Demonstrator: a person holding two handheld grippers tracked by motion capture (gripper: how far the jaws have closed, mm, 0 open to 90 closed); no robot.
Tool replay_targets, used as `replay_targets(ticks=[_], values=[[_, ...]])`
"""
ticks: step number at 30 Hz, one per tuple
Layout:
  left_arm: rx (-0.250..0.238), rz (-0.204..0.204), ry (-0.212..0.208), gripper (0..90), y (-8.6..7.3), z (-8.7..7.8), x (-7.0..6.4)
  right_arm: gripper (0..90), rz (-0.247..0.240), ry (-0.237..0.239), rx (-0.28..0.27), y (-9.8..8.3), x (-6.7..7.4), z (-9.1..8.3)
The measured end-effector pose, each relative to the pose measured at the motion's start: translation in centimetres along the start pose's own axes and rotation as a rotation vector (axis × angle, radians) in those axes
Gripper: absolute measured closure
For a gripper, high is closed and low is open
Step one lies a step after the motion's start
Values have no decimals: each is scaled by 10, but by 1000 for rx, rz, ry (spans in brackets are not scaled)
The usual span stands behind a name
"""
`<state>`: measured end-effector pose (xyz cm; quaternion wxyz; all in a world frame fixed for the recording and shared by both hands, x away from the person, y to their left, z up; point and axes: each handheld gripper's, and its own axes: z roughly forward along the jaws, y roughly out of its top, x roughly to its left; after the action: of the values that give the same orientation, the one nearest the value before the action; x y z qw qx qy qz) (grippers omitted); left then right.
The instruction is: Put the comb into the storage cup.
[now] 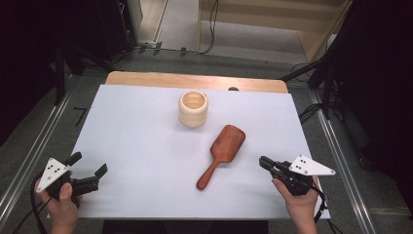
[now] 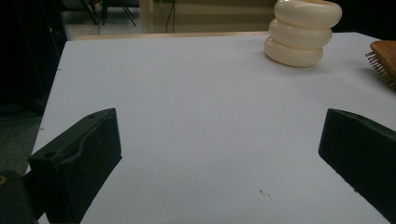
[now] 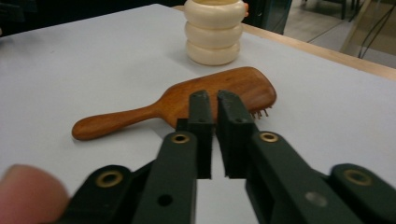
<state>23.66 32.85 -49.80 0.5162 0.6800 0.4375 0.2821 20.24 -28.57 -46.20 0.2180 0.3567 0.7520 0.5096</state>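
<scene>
Both grippers at near table edge: left gripper [image 1: 90, 171] jaws wide, empty; right gripper [image 1: 265, 162] jaws together, empty. White sheet [image 1: 146, 146] on wood table [image 1: 146, 78] w/ hairbrush [image 1: 221, 153], ribbed cream cup [image 1: 193, 108]; grey floor [image 1: 185, 29], cables.

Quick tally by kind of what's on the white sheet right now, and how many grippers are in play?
Wooden hairbrush, lying bristles down: 1
Cream ribbed cup, upright: 1
Grippers: 2, left gripper open, right gripper shut, neither holding anything
Total: 4
</scene>
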Motion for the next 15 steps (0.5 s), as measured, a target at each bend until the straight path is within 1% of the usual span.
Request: replay_targets(ticks=[2, 5, 6, 7, 9, 15], values=[[0, 1, -2, 0, 0, 0, 0, 879, -17, 23, 14, 7, 6, 5], [0, 1, -3, 0, 0, 0, 0, 880, -18, 37, 35, 12, 10, 9], [0, 0, -4, 0, 0, 0, 0, 880, -24, 48, 37, 14, 12, 11], [-1, 0, -4, 0, 0, 0, 0, 881, -32, 60, 50, 19, 16, 14], [-1, 1, -6, 0, 0, 0, 0, 881, -37, 62, 57, 21, 18, 16], [-4, 1, -10, 0, 0, 0, 0, 881, -64, 101, 87, 33, 28, 27]])
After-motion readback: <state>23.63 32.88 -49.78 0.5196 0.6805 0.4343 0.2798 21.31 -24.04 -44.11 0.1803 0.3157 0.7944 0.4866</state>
